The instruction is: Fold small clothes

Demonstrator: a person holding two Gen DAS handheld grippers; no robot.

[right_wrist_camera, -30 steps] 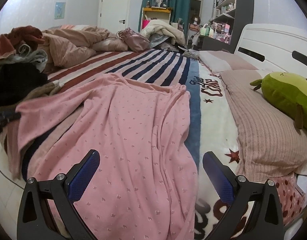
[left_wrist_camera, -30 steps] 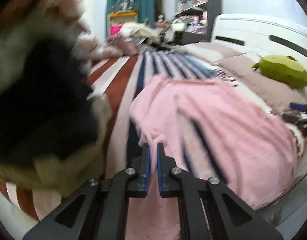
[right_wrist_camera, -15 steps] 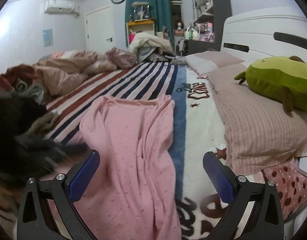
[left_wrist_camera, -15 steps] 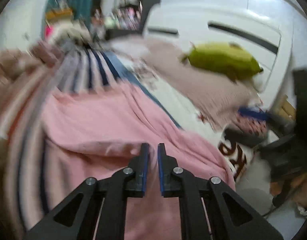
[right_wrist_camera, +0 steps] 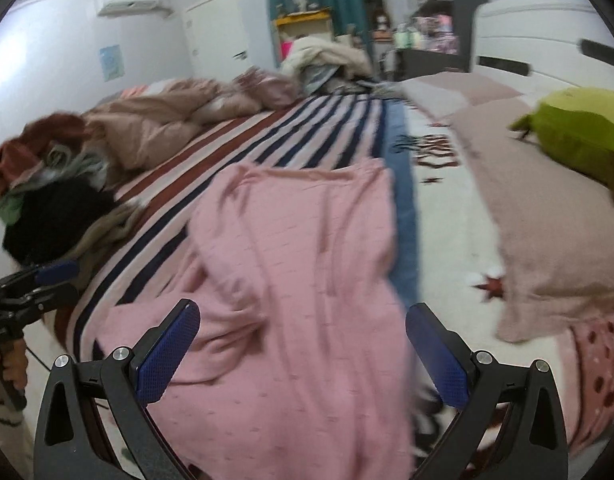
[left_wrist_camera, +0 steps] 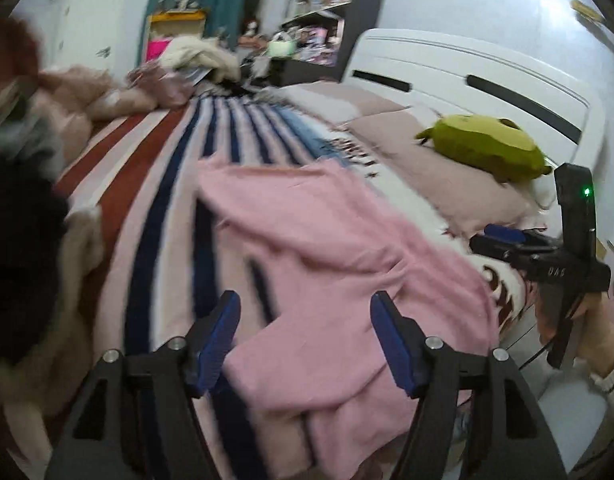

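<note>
Pink garment (left_wrist_camera: 327,248) lies on the bed (left_wrist_camera: 155,168) — left tool (left_wrist_camera: 305,336) just spread apart, empty; right tool (right_wrist_camera: 303,354) gapes at 6 o'clock.

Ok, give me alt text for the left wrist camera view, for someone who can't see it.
The open left gripper, its jaws just widened, hovers over a rumpled pink garment spread on a striped bedspread, nothing between its blue pads. At right, a hand holds the right gripper near a green plush toy on the pillows; the image is motion-blurred.

left tongs (left_wrist_camera: 305,338) just opened, pink garment (left_wrist_camera: 327,264) released, lying folded
</note>
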